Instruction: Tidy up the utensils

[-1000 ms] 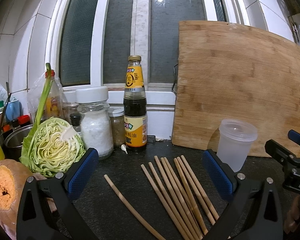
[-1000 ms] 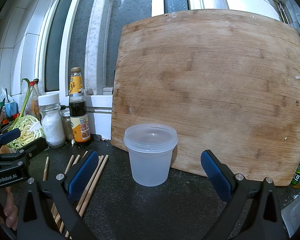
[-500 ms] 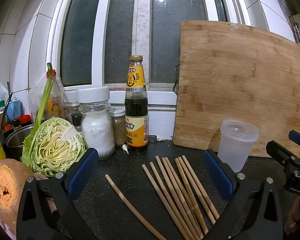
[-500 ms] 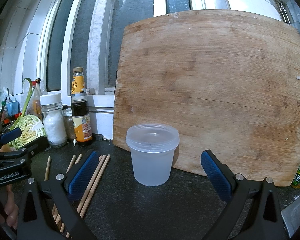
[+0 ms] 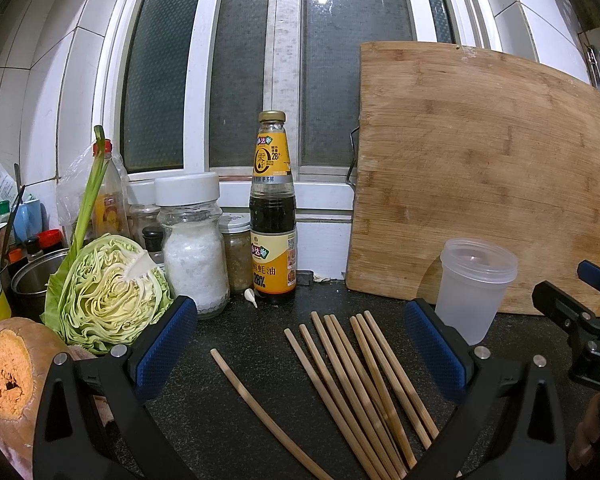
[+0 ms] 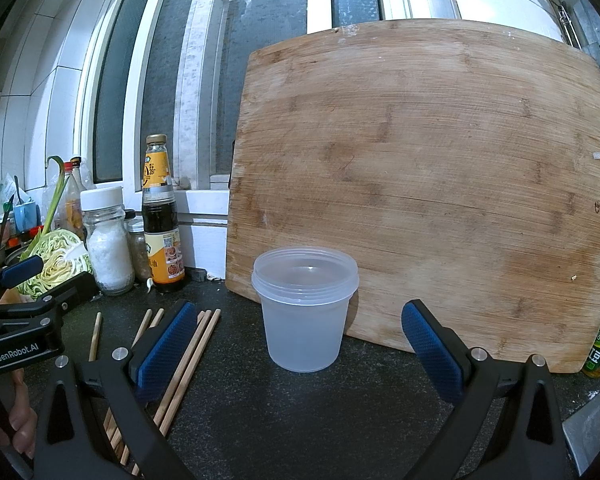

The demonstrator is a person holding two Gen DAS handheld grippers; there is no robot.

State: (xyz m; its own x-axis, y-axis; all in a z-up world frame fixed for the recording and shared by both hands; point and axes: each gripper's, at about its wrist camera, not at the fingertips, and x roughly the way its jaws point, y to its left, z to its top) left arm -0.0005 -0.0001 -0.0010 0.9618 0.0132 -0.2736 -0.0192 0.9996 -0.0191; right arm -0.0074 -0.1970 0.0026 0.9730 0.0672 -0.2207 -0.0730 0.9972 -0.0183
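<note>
Several wooden chopsticks lie side by side on the dark counter, with one stray chopstick to their left. My left gripper is open and empty, just above and in front of them. A clear plastic cup stands upright and empty in front of the cutting board; it also shows in the left wrist view. My right gripper is open and empty, facing the cup from close by. The chopsticks lie to its left.
A large wooden cutting board leans against the window behind the cup. A sauce bottle, a salt jar, half a cabbage and a cut squash crowd the left. A green bottle stands at the far right.
Both grippers have drifted slightly to the left, staying open. The chopsticks and the cup have not moved.
</note>
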